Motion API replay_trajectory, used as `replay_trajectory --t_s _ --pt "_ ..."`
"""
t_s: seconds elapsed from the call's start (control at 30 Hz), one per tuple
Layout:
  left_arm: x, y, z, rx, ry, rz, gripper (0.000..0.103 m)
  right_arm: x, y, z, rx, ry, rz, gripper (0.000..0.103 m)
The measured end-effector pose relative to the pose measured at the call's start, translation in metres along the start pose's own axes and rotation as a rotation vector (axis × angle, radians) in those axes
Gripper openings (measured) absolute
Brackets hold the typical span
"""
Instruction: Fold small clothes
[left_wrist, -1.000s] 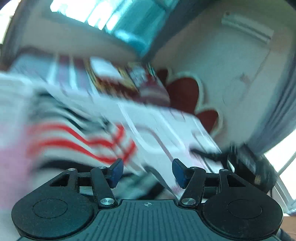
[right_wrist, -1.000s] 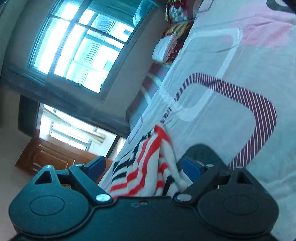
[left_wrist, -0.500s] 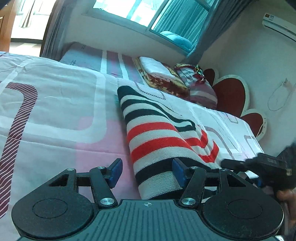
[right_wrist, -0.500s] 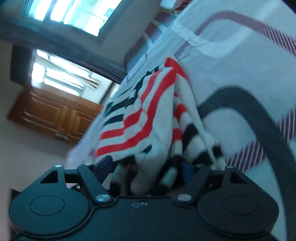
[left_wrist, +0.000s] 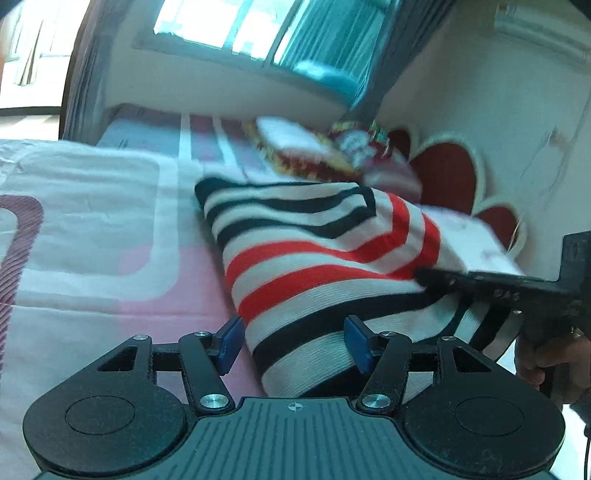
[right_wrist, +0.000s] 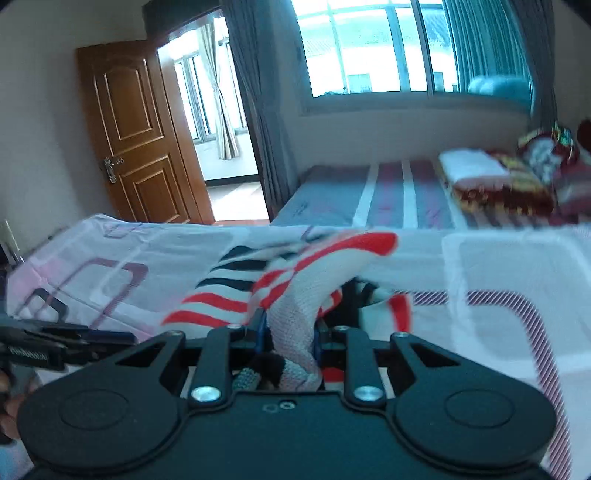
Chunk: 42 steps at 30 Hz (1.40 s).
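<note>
A small knitted garment (left_wrist: 314, 266) with red, black and white stripes lies on the patterned bed sheet (left_wrist: 85, 236). My left gripper (left_wrist: 293, 341) is open, its blue pads either side of the garment's near edge without closing on it. My right gripper (right_wrist: 288, 339) is shut on a bunched fold of the garment (right_wrist: 291, 295) and holds it raised off the sheet (right_wrist: 498, 280). In the left wrist view the right gripper (left_wrist: 480, 284) reaches in from the right at the garment's right edge. The left gripper's fingers (right_wrist: 66, 338) show at the left of the right wrist view.
Folded blankets and pillows (right_wrist: 509, 177) are piled at the head of the bed by a red heart-shaped headboard (left_wrist: 443, 173). A striped mattress end (right_wrist: 369, 195) lies below the window. A wooden door (right_wrist: 136, 144) stands open at the left.
My right gripper has closed on the garment's fold and swung level, lifting it. My left gripper has moved closer to the garment's near edge and stays open.
</note>
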<state>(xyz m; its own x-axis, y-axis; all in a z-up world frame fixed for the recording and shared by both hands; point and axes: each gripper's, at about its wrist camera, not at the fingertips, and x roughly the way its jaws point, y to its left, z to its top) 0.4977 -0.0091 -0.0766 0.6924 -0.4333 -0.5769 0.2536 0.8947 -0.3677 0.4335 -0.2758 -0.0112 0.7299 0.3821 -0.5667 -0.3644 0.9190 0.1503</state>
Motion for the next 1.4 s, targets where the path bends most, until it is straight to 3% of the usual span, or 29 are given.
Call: replay_trajectory --t_s 0.1,0.17,0.27,0.5,0.63,0.7,0.77,0.83,0.9,0.97,1.03,1.1,1.17,1.23,1.3,1.4 --pt "0.008 -0.003 -0.002 -0.001 0.021 -0.001 0.059 0.02 -0.027 -0.031 0.123 0.091 -0.006 0.022" --pt "0.005 0.002 -0.003 -0.018 0.023 -0.016 0.059 0.012 -0.038 -0.037 0.24 0.06 0.033 0.023" --pt "0.002 0.008 -0.004 -0.02 0.028 -0.015 0.064 0.007 -0.041 -0.039 0.305 0.069 0.058 0.03" --pt "-0.015 0.008 -0.004 0.021 0.011 -0.045 0.064 -0.049 -0.062 -0.058 0.574 0.058 0.114 0.052" --pt "-0.018 0.005 -0.009 0.006 0.005 -0.035 0.064 -0.051 -0.068 -0.07 0.664 0.073 0.17 0.054" --pt "-0.018 0.005 -0.011 0.013 0.006 -0.029 0.064 -0.046 -0.063 -0.074 0.66 0.13 0.124 0.053" --pt "-0.019 0.0 -0.014 0.098 0.019 0.005 0.064 -0.046 -0.057 -0.078 0.613 0.139 0.096 0.025" --pt "-0.022 -0.004 -0.019 0.152 0.032 0.024 0.064 -0.045 -0.048 -0.086 0.527 0.161 0.05 0.025" --pt "-0.03 -0.005 -0.019 0.158 0.036 0.039 0.064 -0.047 -0.048 -0.095 0.523 0.153 0.056 0.024" --pt "-0.051 -0.003 -0.019 0.121 -0.012 -0.002 0.064 -0.051 -0.052 -0.09 0.548 0.155 0.032 0.037" --pt "-0.065 -0.003 -0.022 0.09 -0.037 -0.017 0.064 -0.068 -0.046 -0.079 0.527 0.073 0.007 0.04" --pt "-0.067 -0.012 -0.029 0.113 -0.032 -0.033 0.064 -0.079 -0.03 -0.068 0.44 0.016 -0.008 0.04" --pt "-0.058 -0.021 -0.037 0.141 0.002 -0.004 0.064 -0.079 -0.004 -0.06 0.272 -0.012 -0.041 0.038" --pt "-0.045 -0.024 -0.047 0.154 0.062 0.039 0.064 -0.074 0.022 -0.056 0.114 -0.007 -0.112 0.038" --pt "-0.039 -0.023 -0.057 0.181 0.1 0.066 0.064 -0.063 0.03 -0.058 0.06 0.016 -0.154 0.039" --pt "-0.049 -0.023 -0.064 0.206 0.11 0.089 0.064 -0.036 0.023 -0.077 0.025 0.179 -0.187 0.028"
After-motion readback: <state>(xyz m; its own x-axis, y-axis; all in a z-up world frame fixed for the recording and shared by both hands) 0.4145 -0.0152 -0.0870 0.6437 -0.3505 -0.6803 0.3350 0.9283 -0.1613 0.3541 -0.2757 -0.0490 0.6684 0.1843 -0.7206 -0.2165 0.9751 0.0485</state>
